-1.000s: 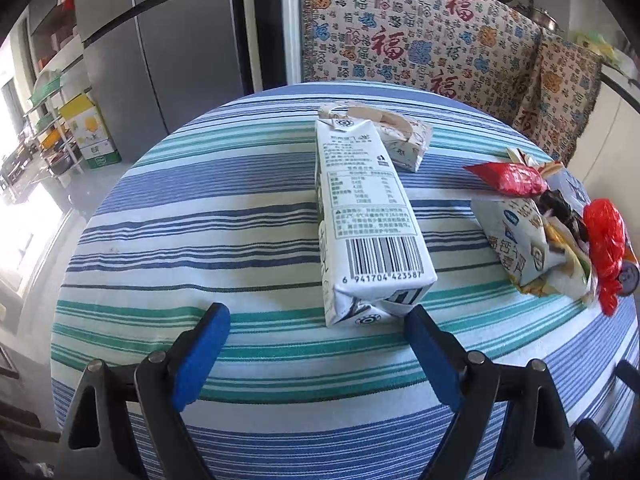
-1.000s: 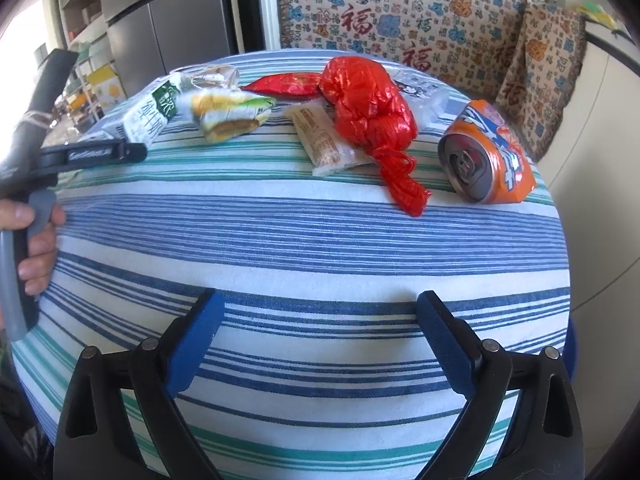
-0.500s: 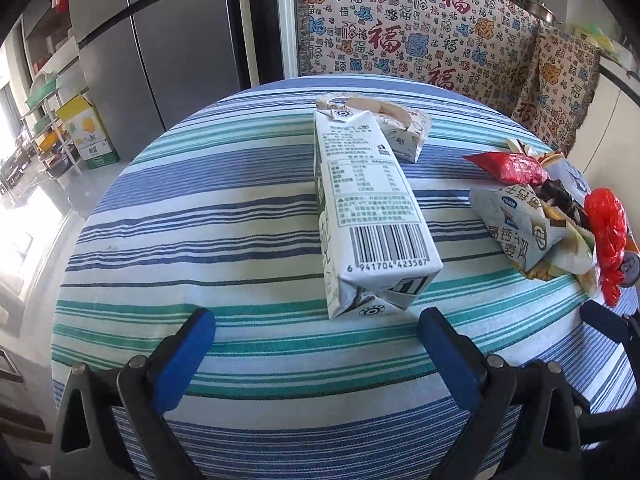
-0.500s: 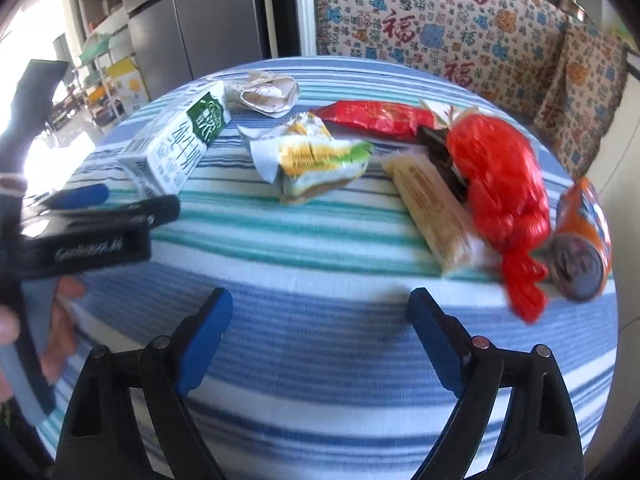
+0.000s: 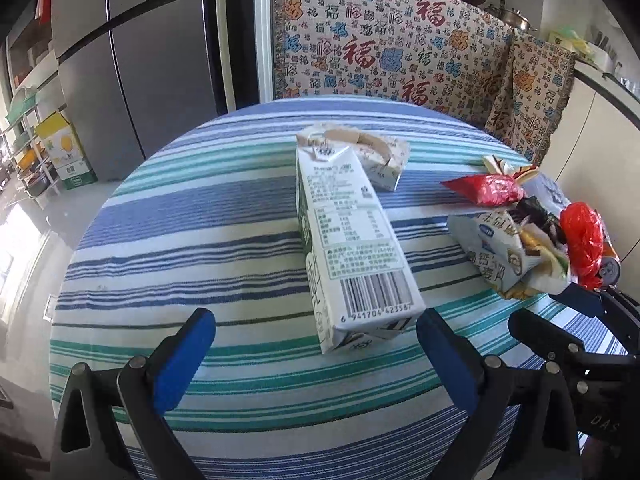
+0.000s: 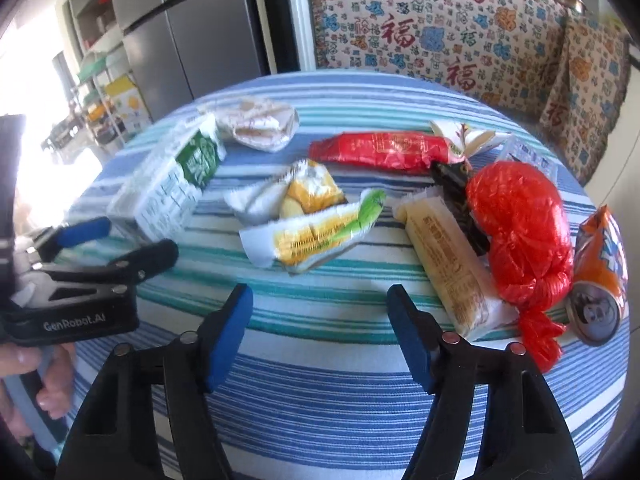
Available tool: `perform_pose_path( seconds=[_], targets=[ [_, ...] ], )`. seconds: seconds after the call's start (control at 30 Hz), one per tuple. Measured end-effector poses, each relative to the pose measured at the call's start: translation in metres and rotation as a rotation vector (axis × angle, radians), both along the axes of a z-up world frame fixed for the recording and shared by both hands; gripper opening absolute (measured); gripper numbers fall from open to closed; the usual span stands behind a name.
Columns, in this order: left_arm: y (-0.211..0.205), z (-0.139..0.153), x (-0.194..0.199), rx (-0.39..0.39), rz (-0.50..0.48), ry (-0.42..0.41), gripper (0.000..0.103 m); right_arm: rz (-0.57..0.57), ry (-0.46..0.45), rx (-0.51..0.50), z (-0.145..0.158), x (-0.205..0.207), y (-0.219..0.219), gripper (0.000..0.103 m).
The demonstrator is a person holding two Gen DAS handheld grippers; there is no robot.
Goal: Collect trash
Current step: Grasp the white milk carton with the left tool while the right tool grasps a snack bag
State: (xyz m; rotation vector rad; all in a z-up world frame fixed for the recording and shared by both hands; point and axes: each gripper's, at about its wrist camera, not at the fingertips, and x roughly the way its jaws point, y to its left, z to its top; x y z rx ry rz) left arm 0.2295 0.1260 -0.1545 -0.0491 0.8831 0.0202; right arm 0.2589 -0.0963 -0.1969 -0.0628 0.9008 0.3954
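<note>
A white and green milk carton (image 5: 352, 252) lies on its side on the striped round table (image 5: 200, 216). My left gripper (image 5: 316, 356) is open and empty, just short of the carton's near end; it also shows in the right wrist view (image 6: 100, 248). My right gripper (image 6: 320, 336) is open and empty, short of a yellow and green wrapper (image 6: 312, 228). To the right lie a cream snack bar (image 6: 448, 264), a red plastic bag (image 6: 524, 220), an orange can (image 6: 600, 276) and a red wrapper (image 6: 380, 152). The carton (image 6: 172, 184) shows at the left.
A crumpled paper carton (image 5: 376, 156) lies behind the milk carton. A patterned cloth (image 5: 400, 52) covers furniture behind the table. A grey fridge (image 5: 140, 60) stands at the back left. The table edge drops off at the left and near side.
My right gripper has swung left from the can and red bag toward the yellow wrapper and closed in. My left gripper has edged a little closer to the carton.
</note>
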Motion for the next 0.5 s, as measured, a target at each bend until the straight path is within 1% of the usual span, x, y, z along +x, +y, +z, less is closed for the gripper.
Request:
perform_pose_path(
  seconds=[0.13,0.23,0.3,0.33,0.4,0.43,0.47,0.5],
  targets=[
    [-0.001,0.013,0.005,-0.034,-0.031,-0.020,0.102,0.019,-0.034,0.019,0.013,0.000,0.004,0.071],
    [-0.004,0.018,0.011,-0.028,-0.051,-0.016,0.096,0.035,-0.055,0.010,0.020,0.004,0.011,0.071],
    [-0.005,0.019,0.016,-0.022,-0.060,-0.008,0.090,0.037,-0.063,0.001,0.023,0.011,0.013,0.071],
    [-0.005,0.018,0.019,-0.025,-0.063,0.000,0.083,0.034,-0.063,-0.006,0.023,0.015,0.013,0.071],
    [-0.005,0.016,0.024,-0.032,-0.067,0.023,0.077,0.040,-0.055,-0.017,0.022,0.022,0.014,0.071],
    [-0.006,0.015,0.025,-0.033,-0.068,0.030,0.071,0.045,-0.044,-0.022,0.020,0.025,0.014,0.069],
    [-0.005,0.013,0.028,-0.034,-0.071,0.042,0.057,0.051,-0.027,-0.023,0.018,0.029,0.014,0.066],
    [-0.006,0.012,0.028,-0.041,-0.078,0.052,0.049,0.058,-0.008,-0.021,0.016,0.031,0.015,0.061]
  ],
)
